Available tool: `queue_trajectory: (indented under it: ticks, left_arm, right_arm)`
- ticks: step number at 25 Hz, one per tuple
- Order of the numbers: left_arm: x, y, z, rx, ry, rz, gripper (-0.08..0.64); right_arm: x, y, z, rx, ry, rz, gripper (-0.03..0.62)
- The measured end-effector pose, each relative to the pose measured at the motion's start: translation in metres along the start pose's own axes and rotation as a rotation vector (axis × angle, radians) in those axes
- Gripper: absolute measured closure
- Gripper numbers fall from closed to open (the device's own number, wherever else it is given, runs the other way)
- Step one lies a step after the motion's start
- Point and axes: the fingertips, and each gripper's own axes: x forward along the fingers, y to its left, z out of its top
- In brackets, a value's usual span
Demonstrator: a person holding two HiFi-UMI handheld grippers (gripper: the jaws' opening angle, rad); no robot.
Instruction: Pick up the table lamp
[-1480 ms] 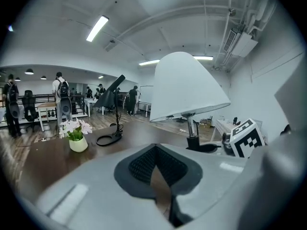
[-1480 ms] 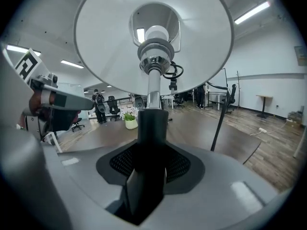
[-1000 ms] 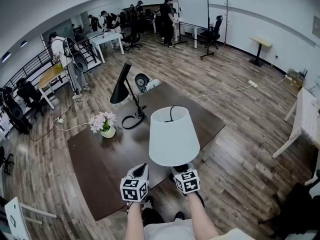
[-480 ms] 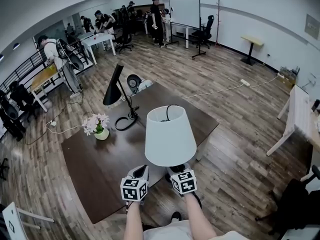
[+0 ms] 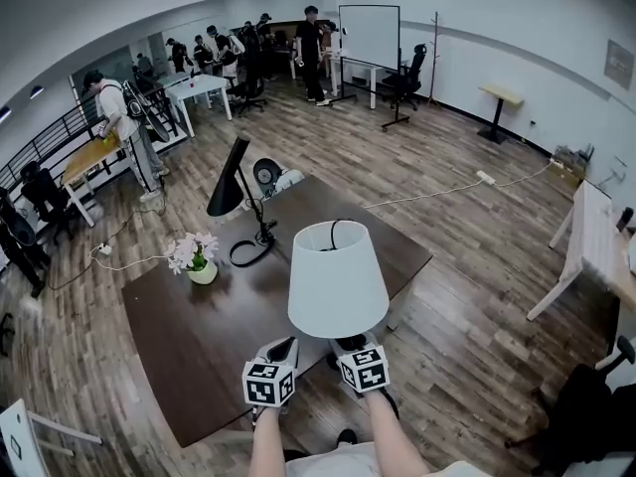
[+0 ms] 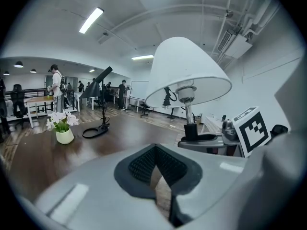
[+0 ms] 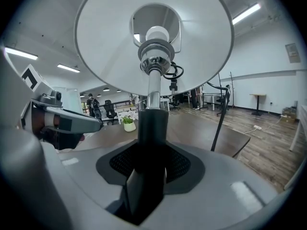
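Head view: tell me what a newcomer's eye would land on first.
The white-shaded lamp dominates, over the near edge of the dark table, its stem clamped in the right gripper. Behind it, on the table's far side, stands a black desk lamp, with a pot of flowers to the left. People cluster at the room's far end.

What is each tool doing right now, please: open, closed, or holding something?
Left tool: closed, nothing in it.
Right tool: closed on the lamp, at its stem.
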Motion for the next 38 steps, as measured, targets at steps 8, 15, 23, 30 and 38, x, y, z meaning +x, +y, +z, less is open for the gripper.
queue_trajectory:
  ticks: [8, 15, 23, 30, 38]
  left_arm:
    - [-0.006, -0.001, -0.003, 0.015, 0.005, -0.009, 0.560]
    - [-0.014, 0.002, -0.008, 0.004, 0.006, -0.001, 0.560]
    - [-0.021, 0.003, -0.012, -0.002, 0.000, 0.007, 0.560]
    - [-0.021, 0.000, -0.016, -0.008, 0.003, 0.007, 0.560]
    - [-0.017, -0.004, -0.014, -0.003, 0.008, -0.001, 0.560]
  right_arm:
    - [-0.003, 0.005, 0.001, 0.017, -0.019, 0.001, 0.414]
    - [-0.005, 0.011, -0.003, 0.014, -0.017, 0.004, 0.414]
    - [-0.006, 0.019, 0.001, 0.019, -0.044, 0.019, 0.414]
    - [-0.007, 0.017, -0.003, 0.031, -0.036, 0.023, 0.414]
    - [-0.006, 0.013, -0.003, 0.042, -0.032, 0.024, 0.414]
